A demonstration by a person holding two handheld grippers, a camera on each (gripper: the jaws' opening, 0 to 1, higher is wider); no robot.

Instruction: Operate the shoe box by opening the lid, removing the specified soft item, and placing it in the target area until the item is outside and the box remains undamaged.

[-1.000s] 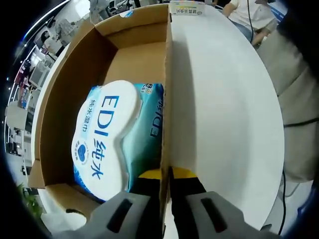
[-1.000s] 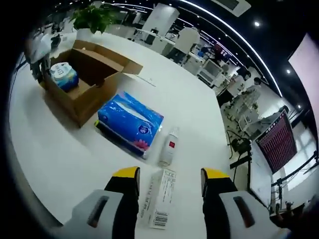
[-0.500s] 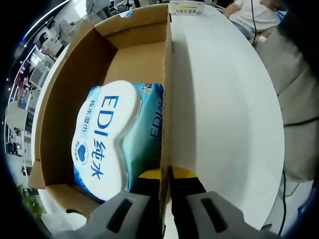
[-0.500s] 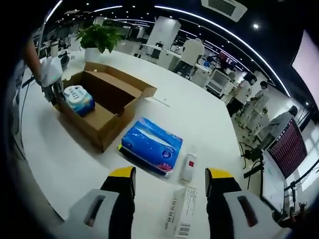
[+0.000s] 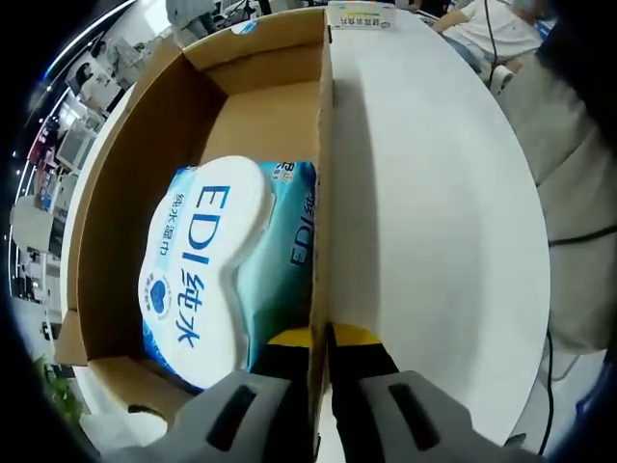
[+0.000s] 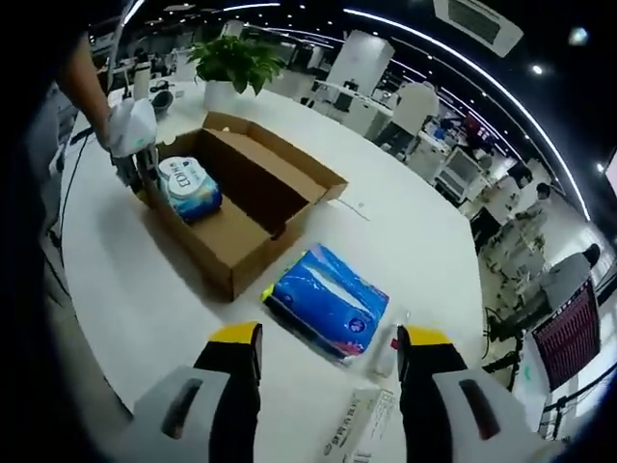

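An open brown cardboard box (image 5: 260, 116) lies on a white table, also in the right gripper view as the box (image 6: 253, 207). Inside it sits a soft pack of wet wipes (image 5: 227, 265) in teal and white with blue lettering, seen farther off as the wipes pack (image 6: 189, 186). My left gripper (image 5: 319, 340) is shut on the box's right side wall, one jaw inside and one outside. In the right gripper view that left gripper (image 6: 143, 171) is held by a gloved hand at the box's near end. My right gripper (image 6: 330, 345) hangs open above the table, well away from the box.
A blue pack of tissues (image 6: 326, 302) lies just right of the box. A small white bottle (image 6: 388, 353) and a long white carton (image 6: 355, 424) lie between my right jaws. A potted plant (image 6: 236, 66) stands beyond the box. People sit at the table's far edge (image 5: 482, 29).
The right gripper view has swung toward the box, which now sits nearer the middle of the view. The left gripper still clamps the box wall, unmoved.
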